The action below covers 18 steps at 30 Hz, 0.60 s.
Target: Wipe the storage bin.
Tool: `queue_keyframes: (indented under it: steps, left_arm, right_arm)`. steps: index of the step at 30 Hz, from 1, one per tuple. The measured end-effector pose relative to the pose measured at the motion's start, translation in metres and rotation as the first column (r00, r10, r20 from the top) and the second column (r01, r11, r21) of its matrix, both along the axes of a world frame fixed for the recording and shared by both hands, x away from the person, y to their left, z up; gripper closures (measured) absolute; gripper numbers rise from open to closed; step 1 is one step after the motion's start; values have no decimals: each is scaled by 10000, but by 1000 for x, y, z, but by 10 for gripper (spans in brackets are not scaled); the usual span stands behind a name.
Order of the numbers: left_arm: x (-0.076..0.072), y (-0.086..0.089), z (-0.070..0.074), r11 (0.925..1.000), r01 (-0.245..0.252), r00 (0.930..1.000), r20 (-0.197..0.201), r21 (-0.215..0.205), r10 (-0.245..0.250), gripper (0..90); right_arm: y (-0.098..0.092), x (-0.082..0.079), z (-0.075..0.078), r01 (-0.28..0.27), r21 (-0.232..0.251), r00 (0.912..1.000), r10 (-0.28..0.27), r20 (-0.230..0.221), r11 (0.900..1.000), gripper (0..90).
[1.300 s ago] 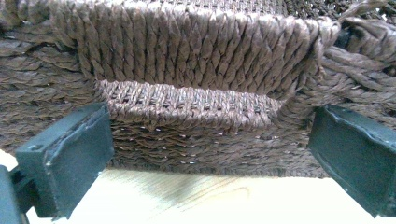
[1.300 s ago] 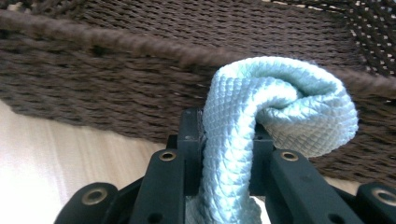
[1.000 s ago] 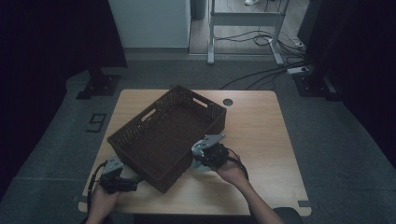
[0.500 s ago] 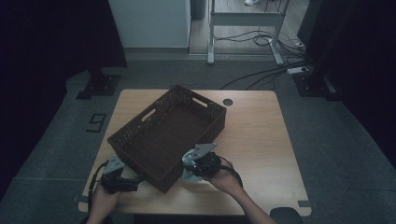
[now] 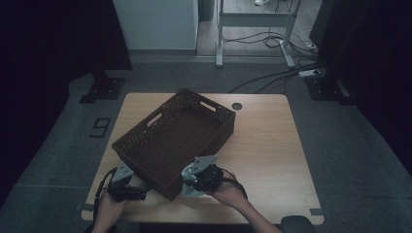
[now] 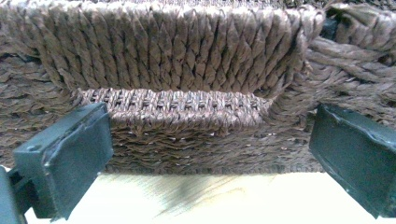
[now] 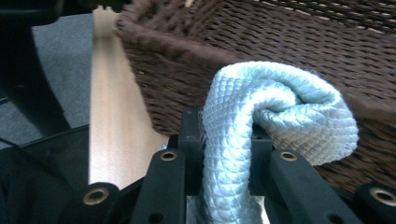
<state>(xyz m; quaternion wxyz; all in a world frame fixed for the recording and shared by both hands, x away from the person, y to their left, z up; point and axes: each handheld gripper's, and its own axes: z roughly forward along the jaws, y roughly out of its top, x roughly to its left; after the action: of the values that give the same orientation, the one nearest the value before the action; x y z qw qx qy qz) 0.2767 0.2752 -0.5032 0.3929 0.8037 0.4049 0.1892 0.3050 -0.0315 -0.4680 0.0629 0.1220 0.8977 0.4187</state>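
Note:
A dark brown wicker basket [image 5: 180, 133] sits askew on the wooden table [image 5: 272, 145]. My left gripper [image 5: 130, 187] is at the basket's near-left wall. In the left gripper view its jaws stand open [image 6: 210, 163], wide apart before the basket's handle slot [image 6: 177, 100], touching nothing. My right gripper [image 5: 195, 178] is at the basket's near corner, shut on a rolled light-blue cloth [image 7: 275, 116]. In the right gripper view the cloth rises from between the jaws [image 7: 226, 140] and curls over in front of the basket wall [image 7: 299, 42].
The table's right half offers free room, with a round cable hole [image 5: 237, 106] near the far edge. A metal frame [image 5: 252, 29] and cables [image 5: 272, 77] stand on the grey floor behind. A "9" marker [image 5: 99, 127] lies on the floor at the left.
My right gripper has carried the cloth leftward and toward the table's near edge, along the basket's near side. The left gripper and basket stayed put.

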Motion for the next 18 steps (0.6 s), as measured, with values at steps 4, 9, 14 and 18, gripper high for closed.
queue_keyframes:
  steps: [4,9,14,18]
  left_arm:
    - [0,0,0,10000,-1,10000,-7,2,1,0]
    - [0,0,0,10000,2,10000,-2,6,-2,0]
    - [0,0,0,10000,7,10000,-17,-3,-7,0]
    - [0,0,0,10000,-10,10000,-43,11,10,0]
  right_arm:
    - [7,-6,0,-280,-57,9996,280,5,9996,742]
    - [16,-14,0,-680,-60,9977,679,-56,9977,742]
    - [25,-22,-1,-1079,-112,9941,1078,-78,9941,742]
    - [33,-28,-1,-1436,-64,9896,1435,-128,9896,744]
